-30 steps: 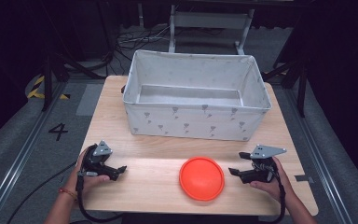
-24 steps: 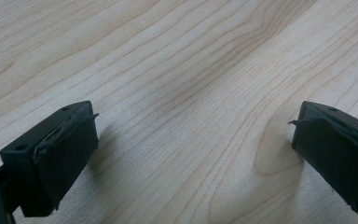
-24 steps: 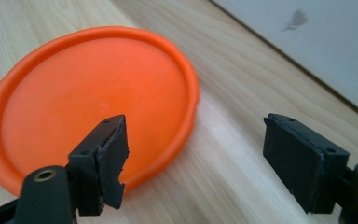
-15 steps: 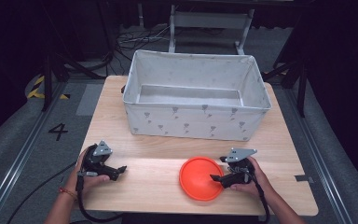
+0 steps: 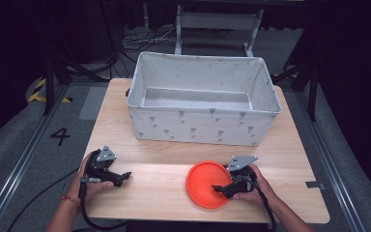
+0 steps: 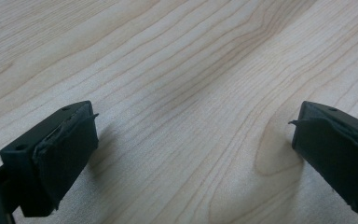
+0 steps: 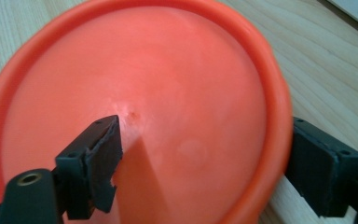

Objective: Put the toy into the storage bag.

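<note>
We find the orange plate (image 5: 207,183) flat on the table (image 5: 290,159) at 6 o'clock from the fabric bin (image 5: 203,104). The right gripper (image 5: 218,188) straddles the plate's rim at its 3 o'clock edge, jaws apart, one over the dish, one outside. We judge the right hand nearer. The left gripper (image 5: 125,175) rests well apart at 9 o'clock, jaws spread over bare wood.

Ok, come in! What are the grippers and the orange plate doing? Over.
Left gripper open, idle on the table. Right gripper open, straddling the orange plate's rim, one jaw inside, one outside. Fabric bin behind, nothing blocking.
</note>
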Demonstrator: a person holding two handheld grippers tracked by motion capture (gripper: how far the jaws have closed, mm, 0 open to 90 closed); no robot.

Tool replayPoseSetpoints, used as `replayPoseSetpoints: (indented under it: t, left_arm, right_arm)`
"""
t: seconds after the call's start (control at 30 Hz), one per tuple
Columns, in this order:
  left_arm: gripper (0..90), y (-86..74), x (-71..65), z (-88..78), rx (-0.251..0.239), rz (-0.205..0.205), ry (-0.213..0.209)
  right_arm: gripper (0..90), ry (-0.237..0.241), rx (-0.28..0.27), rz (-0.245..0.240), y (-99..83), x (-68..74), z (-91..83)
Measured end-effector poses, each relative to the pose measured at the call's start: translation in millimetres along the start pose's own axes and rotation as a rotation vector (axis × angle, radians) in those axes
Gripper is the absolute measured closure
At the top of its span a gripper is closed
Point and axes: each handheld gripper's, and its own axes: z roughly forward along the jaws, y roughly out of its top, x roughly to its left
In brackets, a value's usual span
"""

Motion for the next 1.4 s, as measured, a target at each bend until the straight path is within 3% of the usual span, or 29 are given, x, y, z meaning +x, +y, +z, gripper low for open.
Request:
replayPoseSetpoints:
  t: [0.2, 0.27, 0.4, 0.5, 0.73, 0.87, 0.9, 1.1, 1.27, 1.4]
  left_arm:
    - [0.5, 0.1, 0.1, 0.0, 0.000, 0.001, 0.003]
    - [0.5, 0.1, 0.1, 0.0, 0.000, 0.001, 0.003]
    - [0.5, 0.2, 0.3, 0.3, 0.000, 0.002, -0.001]
    - [0.5, 0.2, 0.3, 0.2, -0.001, 0.002, 0.001]
    - [0.5, 0.3, 0.3, 0.2, 0.000, 0.001, -0.001]
    - [0.5, 0.3, 0.3, 0.1, 0.000, 0.002, 0.000]
    - [0.5, 0.3, 0.3, 0.2, 0.000, 0.001, -0.001]
    - [0.5, 0.3, 0.3, 0.1, 0.000, 0.002, 0.001]
    - [0.5, 0.3, 0.4, 0.1, 0.001, 0.003, 0.000]
    - [0.6, 0.3, 0.3, 0.1, 0.000, 0.002, 0.001]
  right_arm:
    - [26.4, -0.020, 0.036, 0.036, 16.1, 0.7, 8.8]
    - [37.7, -0.016, 0.040, 0.056, 19.7, -2.5, 8.7]
    - [56.8, 0.021, 0.002, 0.142, 15.0, -14.0, 1.4]
    - [65.4, 0.037, -0.027, 0.147, 14.3, -16.2, -6.5]
    - [78.7, 0.087, -0.119, 0.084, 23.5, -10.5, -33.9]
    - [81.4, 0.103, -0.154, 0.038, 30.0, -2.4, -47.0]
    - [82.1, 0.097, -0.167, 0.004, 34.0, 3.2, -54.6]
    - [82.4, 0.053, -0.164, -0.082, 40.5, 14.3, -70.7]
    - [82.4, 0.013, -0.151, -0.132, 44.6, 16.4, -82.2]
    - [82.4, -0.048, -0.167, -0.164, 50.2, 12.7, -107.4]
